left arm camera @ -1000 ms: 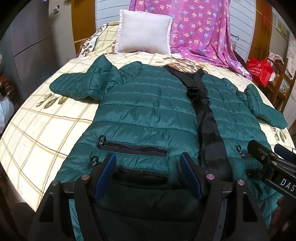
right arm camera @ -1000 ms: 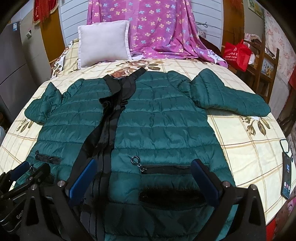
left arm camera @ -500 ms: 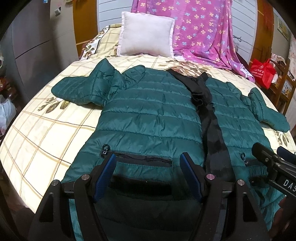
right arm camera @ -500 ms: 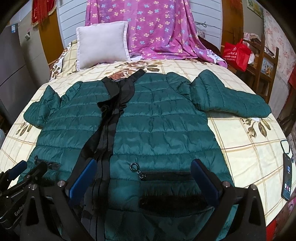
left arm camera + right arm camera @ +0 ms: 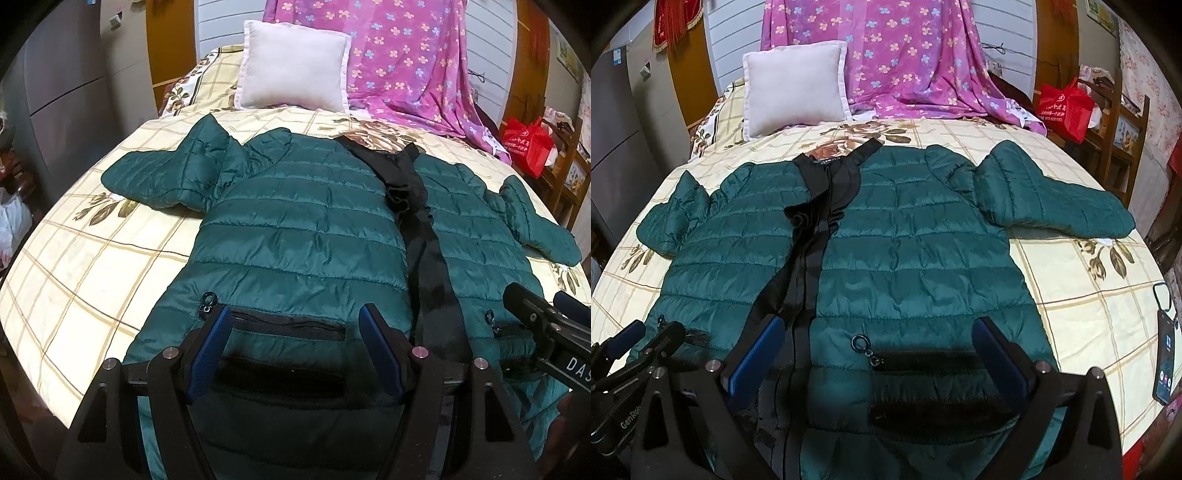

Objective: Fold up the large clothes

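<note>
A dark green quilted puffer jacket lies front up and spread flat on the bed, with a black zip strip down its middle and both sleeves bent out to the sides. It also shows in the right wrist view. My left gripper is open and empty, hovering over the jacket's left pocket near the hem. My right gripper is open and empty over the right pocket near the hem. Each gripper shows at the edge of the other's view.
The bed has a cream checked floral cover. A white pillow and a pink flowered blanket lie at the head. A phone lies on the bed's right edge. A red bag sits on a wooden rack.
Both grippers have drawn back a little toward the hem and risen; the jacket has not moved. Both stay open.
</note>
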`<action>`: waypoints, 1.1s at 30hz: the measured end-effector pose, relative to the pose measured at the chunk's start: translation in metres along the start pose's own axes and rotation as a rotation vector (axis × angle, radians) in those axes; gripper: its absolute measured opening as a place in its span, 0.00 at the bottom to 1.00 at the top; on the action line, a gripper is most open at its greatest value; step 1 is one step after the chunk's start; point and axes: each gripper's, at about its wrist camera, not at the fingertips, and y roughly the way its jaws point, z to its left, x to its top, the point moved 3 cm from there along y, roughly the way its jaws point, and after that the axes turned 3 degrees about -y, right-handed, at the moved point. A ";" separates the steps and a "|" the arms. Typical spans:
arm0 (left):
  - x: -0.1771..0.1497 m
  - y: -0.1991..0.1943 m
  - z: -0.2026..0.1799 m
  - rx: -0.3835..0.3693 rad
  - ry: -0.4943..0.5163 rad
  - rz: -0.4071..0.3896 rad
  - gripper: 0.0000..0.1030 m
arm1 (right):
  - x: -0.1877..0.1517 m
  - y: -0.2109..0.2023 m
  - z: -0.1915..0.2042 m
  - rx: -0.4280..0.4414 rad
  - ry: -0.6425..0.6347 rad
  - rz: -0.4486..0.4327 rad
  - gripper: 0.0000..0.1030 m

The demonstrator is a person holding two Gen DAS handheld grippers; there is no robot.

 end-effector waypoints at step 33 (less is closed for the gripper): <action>0.045 0.037 0.025 0.036 -0.021 0.010 0.44 | 0.037 0.038 0.025 0.029 -0.023 0.023 1.00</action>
